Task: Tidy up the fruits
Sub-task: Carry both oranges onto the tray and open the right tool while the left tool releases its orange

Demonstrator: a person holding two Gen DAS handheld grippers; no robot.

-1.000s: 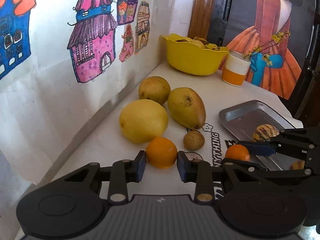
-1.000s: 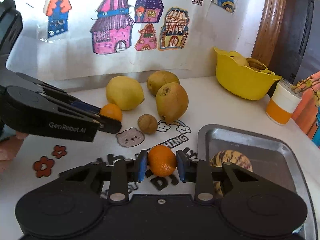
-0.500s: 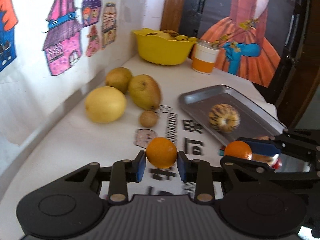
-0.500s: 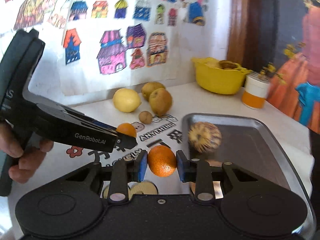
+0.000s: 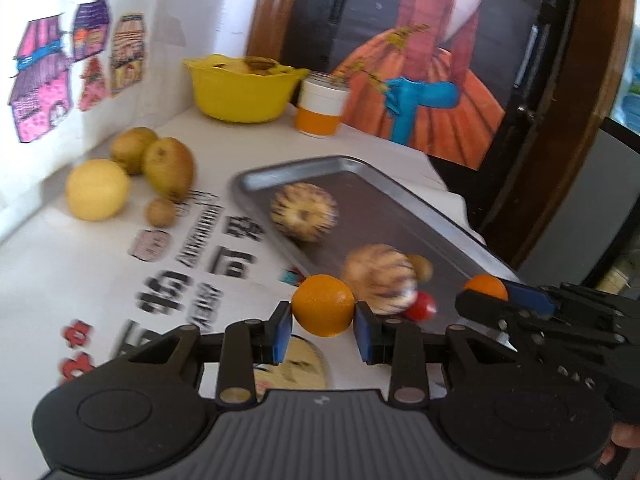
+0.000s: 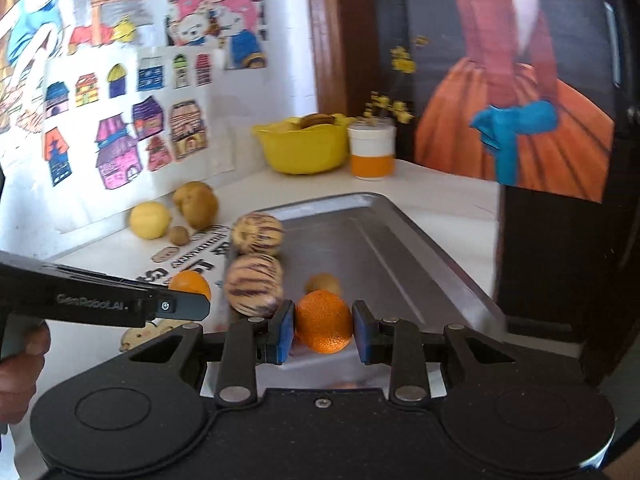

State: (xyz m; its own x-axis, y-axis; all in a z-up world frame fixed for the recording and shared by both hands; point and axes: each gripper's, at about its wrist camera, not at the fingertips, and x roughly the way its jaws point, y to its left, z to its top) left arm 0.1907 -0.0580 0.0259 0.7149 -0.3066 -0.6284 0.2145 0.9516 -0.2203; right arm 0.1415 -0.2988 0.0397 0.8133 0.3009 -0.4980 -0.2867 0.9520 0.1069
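Observation:
My left gripper (image 5: 323, 326) is shut on an orange (image 5: 322, 305), held above the table just left of the metal tray (image 5: 380, 188). My right gripper (image 6: 323, 330) is shut on a second orange (image 6: 325, 320), held over the near end of the tray (image 6: 400, 240). The tray holds two striped melons (image 6: 258, 234) (image 6: 253, 289), a small brown fruit (image 6: 323, 282) and something small and red (image 5: 420, 307). The right gripper with its orange (image 5: 485, 286) shows at the right of the left wrist view. The left gripper with its orange (image 6: 190, 284) shows at the left of the right wrist view.
A yellow fruit (image 5: 97, 189), two brown pears (image 5: 169, 166) and a small brown fruit (image 5: 161, 212) lie near the wall. A yellow bowl (image 5: 242, 88) and an orange-and-white cup (image 5: 322, 104) stand at the back. The table edge runs just right of the tray.
Both grippers have carried their oranges to the right, toward the tray. The right gripper is now over the tray's near end. The loose fruits have fallen further back to the left.

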